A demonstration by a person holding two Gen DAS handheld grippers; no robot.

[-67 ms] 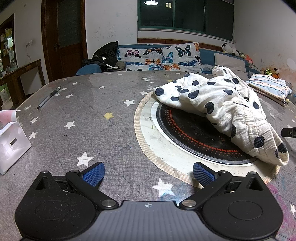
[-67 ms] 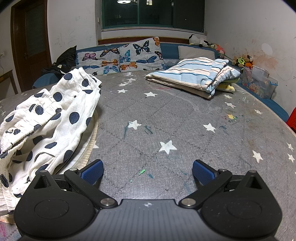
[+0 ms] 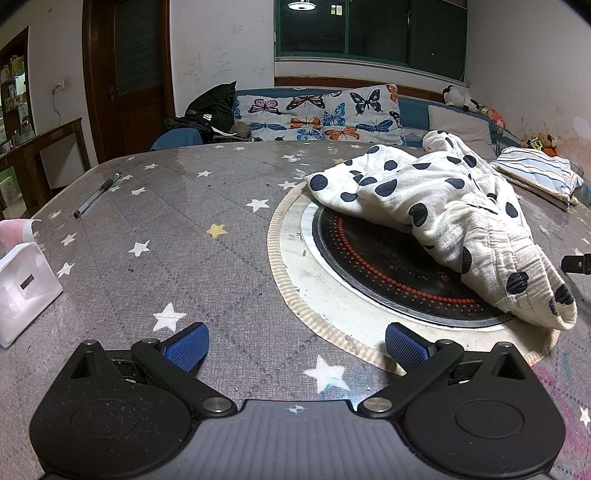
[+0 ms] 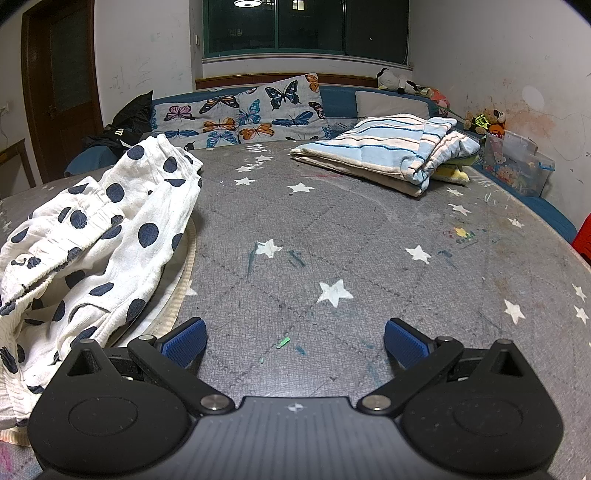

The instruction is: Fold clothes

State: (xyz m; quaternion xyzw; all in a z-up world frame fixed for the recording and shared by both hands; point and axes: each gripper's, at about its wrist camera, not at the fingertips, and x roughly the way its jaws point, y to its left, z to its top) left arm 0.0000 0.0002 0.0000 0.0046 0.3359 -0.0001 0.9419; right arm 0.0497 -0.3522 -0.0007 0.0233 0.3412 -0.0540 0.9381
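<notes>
Fold not started, by the look of it. White cotton garment with dark navy polka dots (image 3: 454, 218) lies crumpled, right of centre in left view, draped over round black hotplate (image 3: 388, 269). Striped blue-white folded blanket (image 4: 388, 155) upper right in right view, probably done. Left gripper (image 3: 295, 345) and right gripper (image 4: 293, 341) both spread wide, empty.

Night room, I'm looking past a round star-print table (image 3: 155, 229).

Behind the table a blue bench sofa (image 4: 336, 101) with butterfly cushions (image 3: 317, 118) under a dark window (image 3: 369, 33), ceiling lamp (image 3: 300, 5) reflected in it. Brown door (image 3: 129, 74) left of the window, scribbled white walls (image 3: 218, 62), wooden shelf unit (image 3: 14, 85) far left.
</notes>
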